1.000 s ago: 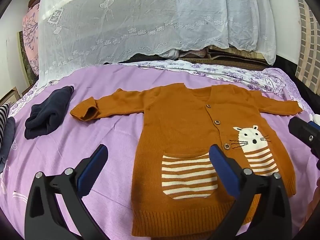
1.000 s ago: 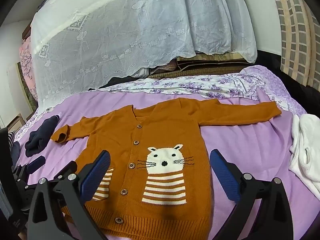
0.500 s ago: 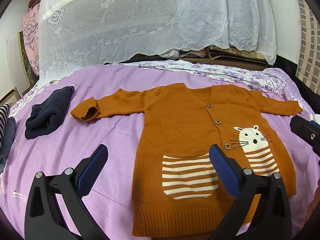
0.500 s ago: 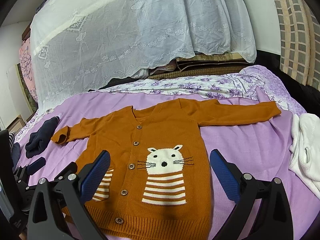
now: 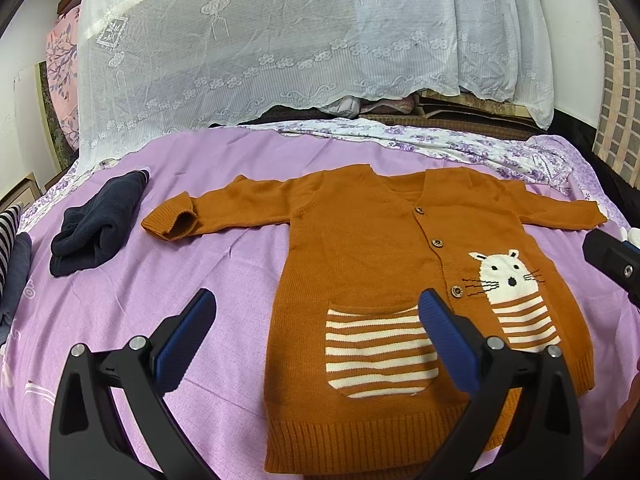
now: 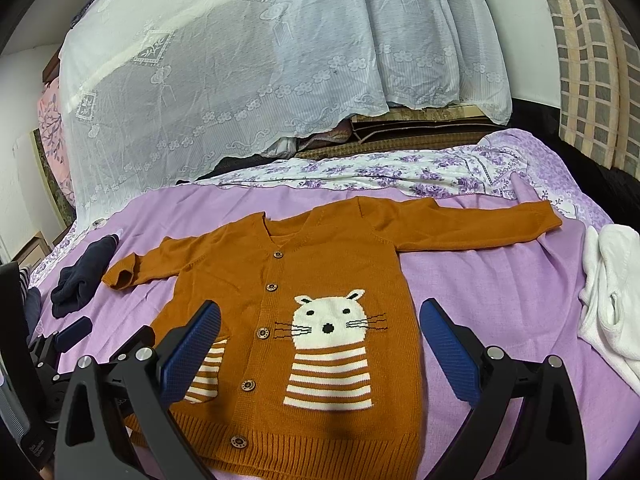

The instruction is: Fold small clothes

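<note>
An orange knit cardigan (image 5: 360,248) with a white cat face and a striped pocket lies flat, front up, sleeves spread, on the purple bedspread (image 5: 192,272); it also shows in the right wrist view (image 6: 320,280). My left gripper (image 5: 316,320) is open and empty above the cardigan's lower left edge. My right gripper (image 6: 320,332) is open and empty above the cat motif. The left gripper's body shows at the left edge of the right wrist view (image 6: 60,344).
A dark navy folded garment (image 5: 96,228) lies left of the cardigan. A striped garment (image 5: 8,240) sits at the far left edge. White clothing (image 6: 612,300) lies at the right. A lace-covered pile (image 5: 300,40) and a floral sheet (image 6: 380,172) stand behind.
</note>
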Demonstrator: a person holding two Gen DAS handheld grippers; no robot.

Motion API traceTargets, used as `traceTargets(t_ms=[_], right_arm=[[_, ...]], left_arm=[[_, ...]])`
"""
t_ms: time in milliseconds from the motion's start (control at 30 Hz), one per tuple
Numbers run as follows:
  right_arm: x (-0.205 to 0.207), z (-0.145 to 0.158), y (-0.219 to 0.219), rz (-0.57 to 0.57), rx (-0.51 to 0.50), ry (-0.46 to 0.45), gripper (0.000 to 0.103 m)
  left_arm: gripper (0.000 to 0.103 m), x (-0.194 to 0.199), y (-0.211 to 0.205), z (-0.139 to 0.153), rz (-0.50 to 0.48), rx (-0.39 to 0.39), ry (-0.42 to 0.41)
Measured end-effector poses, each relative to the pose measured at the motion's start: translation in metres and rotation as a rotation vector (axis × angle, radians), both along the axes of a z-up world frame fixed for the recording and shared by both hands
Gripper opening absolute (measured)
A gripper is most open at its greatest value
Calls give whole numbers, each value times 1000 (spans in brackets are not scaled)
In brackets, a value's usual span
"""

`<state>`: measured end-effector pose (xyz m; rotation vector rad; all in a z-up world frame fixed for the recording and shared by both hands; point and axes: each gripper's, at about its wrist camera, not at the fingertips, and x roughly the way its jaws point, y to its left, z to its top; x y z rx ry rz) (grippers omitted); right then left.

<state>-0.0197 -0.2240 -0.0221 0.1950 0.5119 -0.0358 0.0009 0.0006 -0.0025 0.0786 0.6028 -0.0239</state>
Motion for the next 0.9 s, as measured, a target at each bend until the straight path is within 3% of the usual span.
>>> traceTargets(t_ms=[900], right_arm=[[-1,-1,-3,-10,15,-4,100]], left_arm=[[99,1,4,-2,1,-5,3]])
